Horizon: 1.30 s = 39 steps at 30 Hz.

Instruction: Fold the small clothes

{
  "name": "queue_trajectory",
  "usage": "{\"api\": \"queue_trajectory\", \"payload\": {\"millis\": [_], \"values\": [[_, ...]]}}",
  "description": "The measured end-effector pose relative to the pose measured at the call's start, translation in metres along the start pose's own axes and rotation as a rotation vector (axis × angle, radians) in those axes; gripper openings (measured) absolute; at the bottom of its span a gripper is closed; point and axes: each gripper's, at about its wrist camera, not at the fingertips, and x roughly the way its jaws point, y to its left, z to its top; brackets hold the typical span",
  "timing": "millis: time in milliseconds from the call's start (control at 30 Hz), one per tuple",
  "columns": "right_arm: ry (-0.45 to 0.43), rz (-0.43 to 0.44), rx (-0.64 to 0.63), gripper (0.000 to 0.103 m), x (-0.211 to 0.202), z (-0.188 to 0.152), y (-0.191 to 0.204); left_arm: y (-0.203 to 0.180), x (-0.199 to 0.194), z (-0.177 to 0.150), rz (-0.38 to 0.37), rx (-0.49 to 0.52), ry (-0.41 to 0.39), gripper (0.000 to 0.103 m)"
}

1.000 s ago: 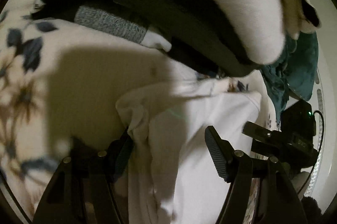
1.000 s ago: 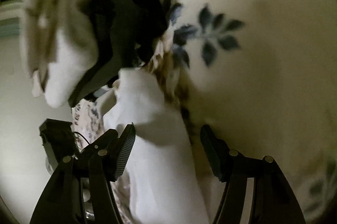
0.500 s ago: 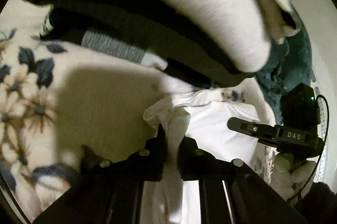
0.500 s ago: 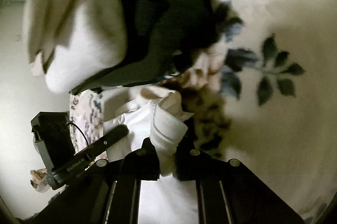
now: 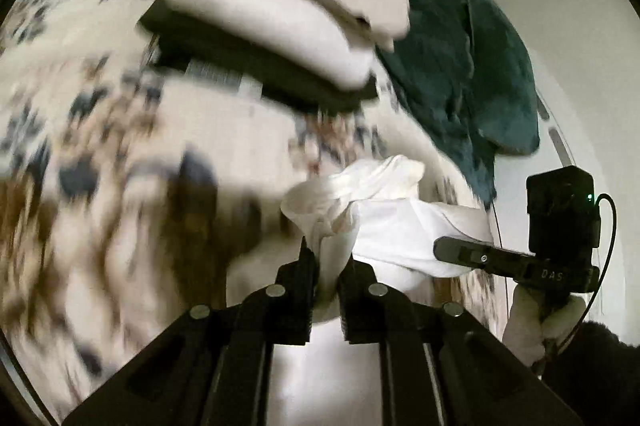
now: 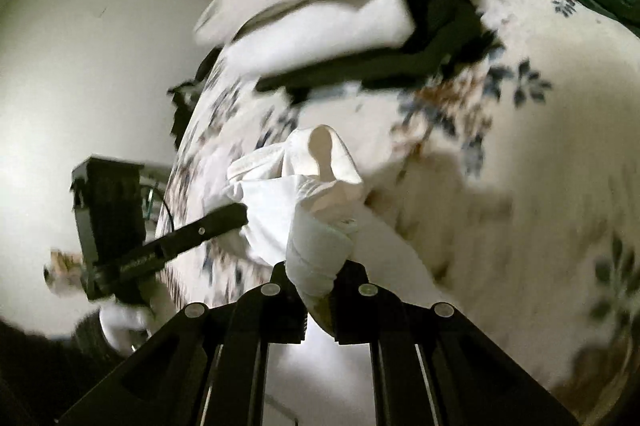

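Observation:
A small white garment hangs bunched above the floral bedspread, held at two edges. My left gripper is shut on one bunched edge of it. My right gripper is shut on the other edge of the white garment. Each gripper shows in the other's view: the right gripper at the garment's right side, the left gripper at its left. The garment's lower part hangs out of sight below the fingers.
A stack of folded clothes, cream and white on top of black, lies on the bedspread beyond the garment; it also shows in the right wrist view. A dark teal blanket lies at the right. A white wall is behind.
Both grippers were open around the white garment a second ago, then shut on it. They have since lifted it up and back from the folded stack.

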Motion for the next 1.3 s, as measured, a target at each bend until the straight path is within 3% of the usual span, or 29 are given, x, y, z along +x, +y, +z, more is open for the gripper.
{"api": "queue_trajectory", "payload": {"millis": [33, 100, 133, 167, 267, 367, 567, 667, 733, 867, 967, 1100, 1233, 1300], "values": [[0.029, 0.003, -0.008, 0.011, -0.002, -0.014, 0.001, -0.003, 0.000, -0.018, 0.006, -0.015, 0.036, 0.015], [0.141, -0.002, -0.019, 0.028, 0.005, -0.056, 0.005, 0.000, -0.006, -0.051, 0.054, -0.064, 0.105, 0.036], [0.194, -0.016, -0.015, 0.053, 0.007, -0.076, 0.004, 0.005, -0.010, -0.071, 0.050, -0.103, 0.136, 0.048], [0.224, -0.028, -0.009, 0.069, 0.008, -0.091, 0.002, 0.012, -0.015, -0.088, 0.061, -0.140, 0.159, 0.051], [0.274, -0.027, 0.051, 0.070, 0.000, -0.129, -0.012, 0.031, -0.033, -0.123, 0.094, -0.244, 0.193, 0.051], [0.220, -0.024, 0.146, 0.070, -0.015, -0.139, -0.027, 0.038, -0.049, -0.124, 0.108, -0.297, 0.150, 0.051], [0.010, 0.109, 0.362, 0.070, -0.014, -0.113, -0.041, 0.014, -0.020, -0.069, 0.123, -0.201, 0.049, 0.051], [0.010, 0.181, 0.404, 0.068, 0.019, -0.100, -0.034, 0.006, 0.017, -0.058, 0.168, -0.138, 0.077, 0.051], [0.047, 0.161, 0.439, 0.062, 0.043, -0.098, -0.034, 0.010, 0.042, -0.063, 0.204, -0.132, 0.128, 0.051], [0.171, -0.018, 0.445, 0.058, 0.071, -0.128, -0.045, 0.027, 0.059, -0.100, 0.260, -0.148, 0.234, 0.051], [0.216, -0.039, 0.446, 0.051, 0.065, -0.160, -0.051, 0.034, 0.044, -0.126, 0.252, -0.167, 0.255, 0.051], [0.201, -0.030, 0.495, 0.052, 0.045, -0.176, -0.047, 0.030, 0.008, -0.143, 0.249, -0.203, 0.247, 0.051], [0.163, -0.005, 0.533, 0.057, 0.009, -0.188, -0.033, 0.015, -0.053, -0.154, 0.184, -0.254, 0.180, 0.051], [0.164, 0.007, 0.549, 0.057, -0.004, -0.200, -0.025, 0.012, -0.083, -0.165, 0.165, -0.276, 0.168, 0.065]]}}
